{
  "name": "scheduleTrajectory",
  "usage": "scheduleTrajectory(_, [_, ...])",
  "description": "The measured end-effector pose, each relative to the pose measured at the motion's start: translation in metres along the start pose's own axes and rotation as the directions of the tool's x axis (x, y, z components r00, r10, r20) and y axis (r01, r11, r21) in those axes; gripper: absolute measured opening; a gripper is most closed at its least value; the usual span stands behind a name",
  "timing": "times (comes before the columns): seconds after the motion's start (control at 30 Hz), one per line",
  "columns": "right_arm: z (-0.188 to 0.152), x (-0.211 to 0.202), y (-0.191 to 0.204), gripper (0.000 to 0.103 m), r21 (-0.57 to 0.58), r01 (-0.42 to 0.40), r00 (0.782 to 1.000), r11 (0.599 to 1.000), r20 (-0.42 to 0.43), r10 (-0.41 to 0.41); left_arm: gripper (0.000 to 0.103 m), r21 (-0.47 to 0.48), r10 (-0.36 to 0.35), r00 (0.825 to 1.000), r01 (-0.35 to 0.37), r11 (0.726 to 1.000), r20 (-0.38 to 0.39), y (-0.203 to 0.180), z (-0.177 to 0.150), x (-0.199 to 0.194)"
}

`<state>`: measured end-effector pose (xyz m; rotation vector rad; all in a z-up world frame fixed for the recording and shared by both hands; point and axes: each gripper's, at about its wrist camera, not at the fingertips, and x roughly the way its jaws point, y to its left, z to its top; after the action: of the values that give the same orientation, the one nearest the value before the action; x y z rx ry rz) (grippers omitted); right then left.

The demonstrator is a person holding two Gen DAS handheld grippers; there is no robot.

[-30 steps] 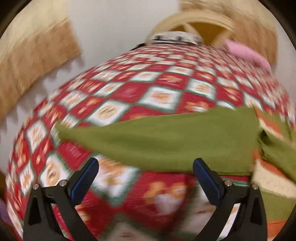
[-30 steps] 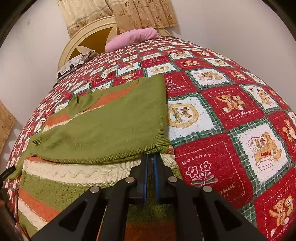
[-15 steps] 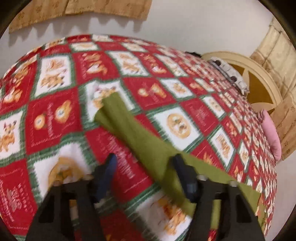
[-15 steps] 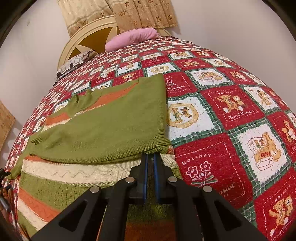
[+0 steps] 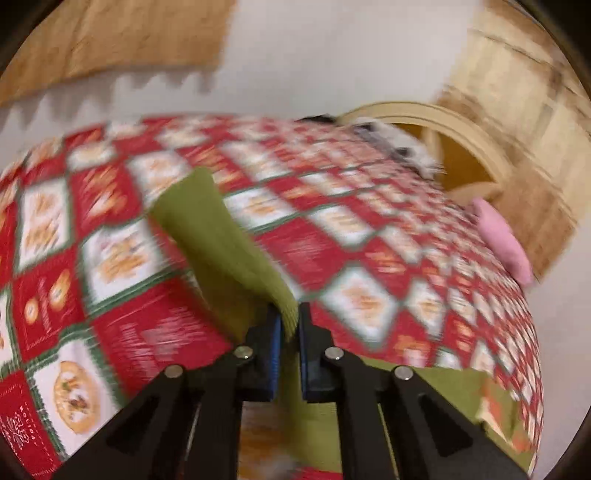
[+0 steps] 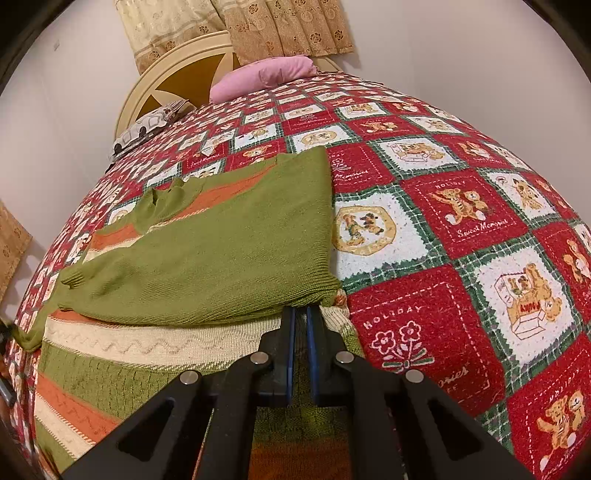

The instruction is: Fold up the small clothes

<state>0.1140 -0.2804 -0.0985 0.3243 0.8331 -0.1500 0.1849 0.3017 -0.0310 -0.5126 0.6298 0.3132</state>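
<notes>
A small green knitted sweater (image 6: 207,266) with orange and cream stripes lies on the red patchwork quilt (image 6: 443,229). One green sleeve is folded across its body. My right gripper (image 6: 299,317) is shut and rests on the sweater's body at the edge of that folded sleeve. In the blurred left wrist view the other green sleeve (image 5: 214,236) runs from the quilt into my left gripper (image 5: 290,325), which is shut on the sleeve near its cuff.
A pink pillow (image 6: 266,75) and a patterned pillow (image 6: 147,127) lie at the cream headboard (image 6: 177,70). Curtains (image 6: 258,26) hang behind it. A white wall borders the bed on the right.
My left gripper was open over the outstretched sleeve, then it swung round and shut on the sleeve. The right gripper and the folded sleeve have not moved.
</notes>
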Motion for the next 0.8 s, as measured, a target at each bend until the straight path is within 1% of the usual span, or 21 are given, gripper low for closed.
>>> scheduleTrajectory(0.03, [0.0, 0.0, 0.0, 0.006, 0.0, 0.0, 1.0, 1.0, 0.0, 0.0, 0.009, 0.064, -0.051, 0.998, 0.049, 0.997, 0.021, -0.028, -0.003, -0.01])
scheduleTrajectory(0.07, [0.0, 0.0, 0.0, 0.006, 0.0, 0.0, 1.0, 1.0, 0.0, 0.0, 0.009, 0.101, -0.079, 0.996, 0.076, 0.992, 0.03, -0.044, -0.005, -0.015])
scheduleTrajectory(0.13, [0.0, 0.0, 0.0, 0.006, 0.0, 0.0, 1.0, 1.0, 0.0, 0.0, 0.009, 0.218, -0.168, 0.985, 0.157, 0.963, 0.036, -0.096, -0.02, -0.031])
scheduleTrajectory(0.17, [0.0, 0.0, 0.0, 0.006, 0.0, 0.0, 1.0, 1.0, 0.0, 0.0, 0.009, 0.271, -0.216, 0.976, 0.201, 0.941, 0.026, -0.121, -0.031, -0.038])
scheduleTrajectory(0.23, [0.0, 0.0, 0.0, 0.006, 0.0, 0.0, 1.0, 1.0, 0.0, 0.0, 0.009, 0.37, -0.291, 0.957, 0.274, 0.888, -0.008, -0.172, -0.06, -0.049])
scheduleTrajectory(0.3, [0.0, 0.0, 0.0, 0.006, 0.001, -0.001, 1.0, 1.0, 0.0, 0.001, 0.009, 0.444, -0.328, 0.944, 0.312, 0.84, -0.043, -0.208, -0.087, -0.052])
scheduleTrajectory(0.37, [0.0, 0.0, 0.0, 0.006, 0.001, -0.001, 1.0, 1.0, 0.0, 0.001, 0.009, 0.523, -0.337, 0.937, 0.331, 0.785, -0.088, -0.242, -0.124, -0.052])
scheduleTrajectory(0.4, [0.0, 0.0, 0.0, 0.006, 0.001, -0.001, 1.0, 1.0, 0.0, 0.001, 0.009, 0.546, -0.336, 0.935, 0.34, 0.766, -0.111, -0.253, -0.14, -0.05])
scheduleTrajectory(0.43, [0.0, 0.0, 0.0, 0.006, 0.001, -0.001, 1.0, 1.0, 0.0, 0.001, 0.009, 0.576, -0.321, 0.936, 0.344, 0.741, -0.146, -0.265, -0.162, -0.044])
scheduleTrajectory(0.5, [0.0, 0.0, 0.0, 0.006, 0.001, -0.001, 1.0, 1.0, 0.0, 0.001, 0.009, 0.608, -0.284, 0.939, 0.342, 0.716, -0.194, -0.276, -0.189, -0.035])
scheduleTrajectory(0.57, [0.0, 0.0, 0.0, 0.006, 0.0, -0.001, 1.0, 1.0, 0.0, 0.001, 0.009, 0.638, -0.226, 0.945, 0.326, 0.698, -0.236, -0.279, -0.212, -0.026])
scheduleTrajectory(0.6, [0.0, 0.0, 0.0, 0.006, 0.0, 0.0, 1.0, 1.0, 0.0, 0.0, 0.009, 0.652, -0.196, 0.948, 0.315, 0.69, -0.25, -0.279, -0.219, -0.022])
scheduleTrajectory(0.63, [0.0, 0.0, 0.0, 0.006, 0.0, 0.0, 1.0, 1.0, 0.0, 0.0, 0.009, 0.656, -0.19, 0.949, 0.31, 0.688, -0.25, -0.281, -0.222, -0.025])
scheduleTrajectory(0.67, [0.0, 0.0, -0.001, 0.006, 0.0, -0.001, 1.0, 1.0, 0.0, 0.001, 0.01, 0.649, -0.195, 0.948, 0.314, 0.693, -0.251, -0.28, -0.219, -0.028])
scheduleTrajectory(0.7, [0.0, 0.0, -0.001, 0.006, 0.0, -0.001, 1.0, 1.0, 0.0, 0.001, 0.013, 0.64, -0.196, 0.945, 0.323, 0.698, -0.262, -0.279, -0.214, -0.03])
scheduleTrajectory(0.73, [0.0, 0.0, -0.001, 0.006, 0.002, -0.003, 1.0, 1.0, 0.0, 0.003, 0.022, 0.638, -0.193, 0.941, 0.331, 0.695, -0.278, -0.278, -0.212, -0.031])
scheduleTrajectory(0.77, [0.0, 0.0, -0.001, 0.006, 0.003, -0.004, 1.0, 1.0, 0.0, 0.004, 0.031, 0.641, -0.183, 0.934, 0.344, 0.686, -0.306, -0.277, -0.212, -0.031])
scheduleTrajectory(0.8, [0.0, 0.0, -0.001, 0.006, 0.004, -0.006, 1.0, 1.0, -0.001, 0.006, 0.054, 0.643, -0.17, 0.93, 0.349, 0.681, -0.325, -0.272, -0.21, -0.033])
